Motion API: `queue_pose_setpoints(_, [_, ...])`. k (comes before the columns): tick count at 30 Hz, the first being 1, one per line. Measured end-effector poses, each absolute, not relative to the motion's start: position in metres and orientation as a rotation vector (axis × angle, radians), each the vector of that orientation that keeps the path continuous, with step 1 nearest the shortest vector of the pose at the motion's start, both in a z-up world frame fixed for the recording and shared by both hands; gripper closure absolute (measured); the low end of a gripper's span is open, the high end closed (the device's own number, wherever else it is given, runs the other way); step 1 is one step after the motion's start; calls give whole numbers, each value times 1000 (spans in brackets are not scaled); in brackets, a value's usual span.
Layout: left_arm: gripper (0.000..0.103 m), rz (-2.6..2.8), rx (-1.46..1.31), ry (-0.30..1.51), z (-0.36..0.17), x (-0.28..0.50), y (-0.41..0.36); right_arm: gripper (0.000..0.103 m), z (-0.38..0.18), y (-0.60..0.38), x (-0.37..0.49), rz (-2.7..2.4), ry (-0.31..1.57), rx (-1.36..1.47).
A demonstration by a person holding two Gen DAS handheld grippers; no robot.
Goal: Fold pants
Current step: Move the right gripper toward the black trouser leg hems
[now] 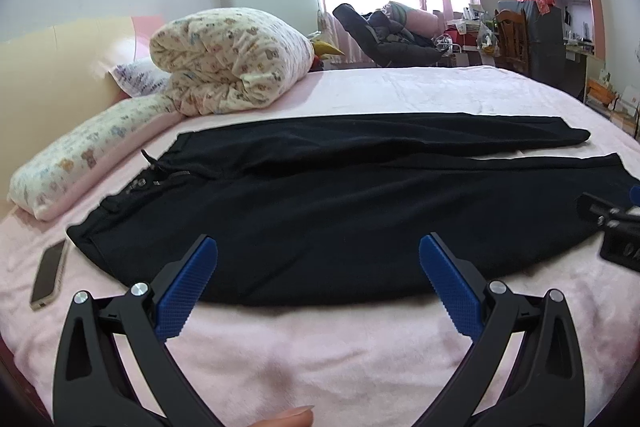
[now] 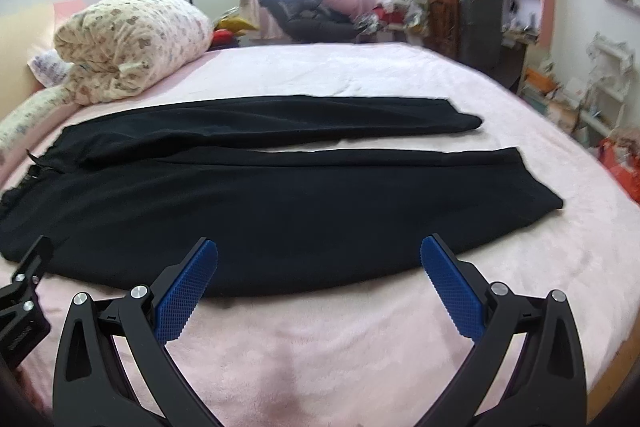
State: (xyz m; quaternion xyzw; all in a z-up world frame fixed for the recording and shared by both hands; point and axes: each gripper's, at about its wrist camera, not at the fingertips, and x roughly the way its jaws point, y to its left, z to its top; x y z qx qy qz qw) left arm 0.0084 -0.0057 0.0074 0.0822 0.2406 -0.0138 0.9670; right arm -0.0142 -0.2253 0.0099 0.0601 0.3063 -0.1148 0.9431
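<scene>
Left gripper (image 1: 318, 259) wide apart, right gripper (image 2: 319, 259) likewise, both level above black pants (image 1: 320, 211)

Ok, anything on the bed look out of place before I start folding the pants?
Yes: a phone lies on the bed just beside the waistband corner of the pants. It looks stray and could get caught up in a fold.

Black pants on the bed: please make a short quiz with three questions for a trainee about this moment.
1. True or false: the black pants lie spread flat, both legs side by side.
2. What flat object lies on the pink bedcover beside the waistband?
A. phone
B. book
C. remote
3. Fill in: the left tool and right tool are both ____.

Key: 1 true; 2 A, the phone; 3 open.
</scene>
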Motion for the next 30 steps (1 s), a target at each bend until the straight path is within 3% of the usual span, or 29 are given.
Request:
queue_pose_setpoints(11, [2, -86, 42, 493, 38, 47, 4, 1, 46, -330, 45, 94, 733, 502])
queue_pose_setpoints(17, [2, -148, -59, 545, 18, 60, 20, 1, 45, -446, 104, -253, 955, 790])
queue_pose_setpoints(20, [2, -145, -60, 543, 13, 63, 24, 1, 44, -488, 130, -292, 935, 940])
queue_pose_setpoints(25, [2, -104, -21, 492, 14, 60, 26, 1, 37, -524, 183, -290, 868, 921])
queue_pose_setpoints(30, [2, -120, -32, 512, 10, 62, 27, 27, 10, -553, 210, -361, 856, 910])
